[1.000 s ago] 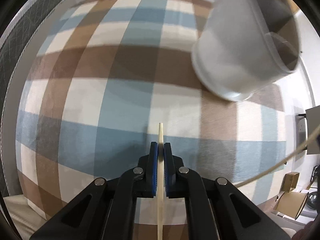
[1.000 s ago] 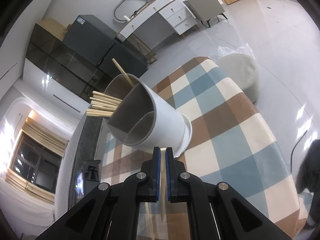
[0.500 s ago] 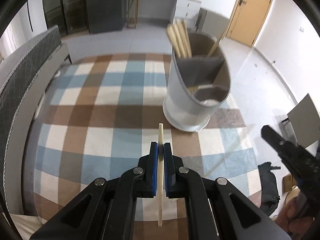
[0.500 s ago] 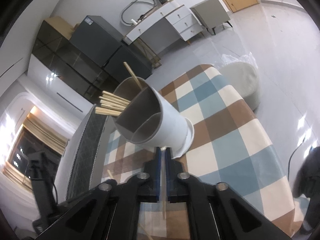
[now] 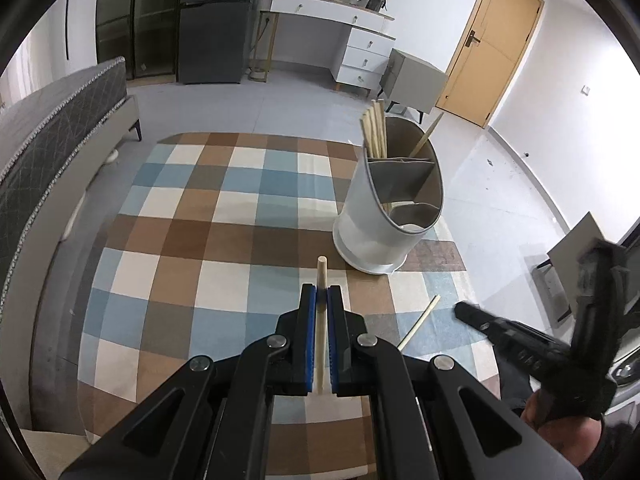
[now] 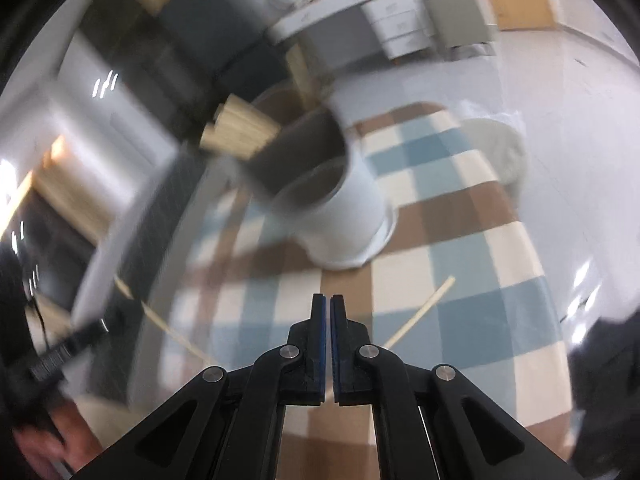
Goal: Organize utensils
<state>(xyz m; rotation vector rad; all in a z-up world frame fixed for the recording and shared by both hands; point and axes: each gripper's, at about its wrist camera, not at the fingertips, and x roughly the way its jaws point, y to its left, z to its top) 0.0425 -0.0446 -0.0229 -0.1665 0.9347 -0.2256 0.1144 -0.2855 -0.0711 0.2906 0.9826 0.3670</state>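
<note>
White divided holder (image 5: 384,216) stands upright holding wooden chopsticks (image 5: 374,128); a loose chopstick (image 5: 419,322) lies nearby.

a home bedroom; padded bed (image 5: 52,128), dressing table (image 5: 332,20), wooden door (image 5: 492,44)

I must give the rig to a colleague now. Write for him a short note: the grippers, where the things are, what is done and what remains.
Left gripper: shut on one chopstick, short of the holder.
Right gripper: shut, nothing between the pads; its view is blurred.
White utensil holder: upright on the checked tablecloth, with a bundle of chopsticks in a back compartment.
One loose chopstick lies on the cloth near the holder.
Done: several chopsticks stored.
Left: drop in the held one, then collect the loose one.
</note>
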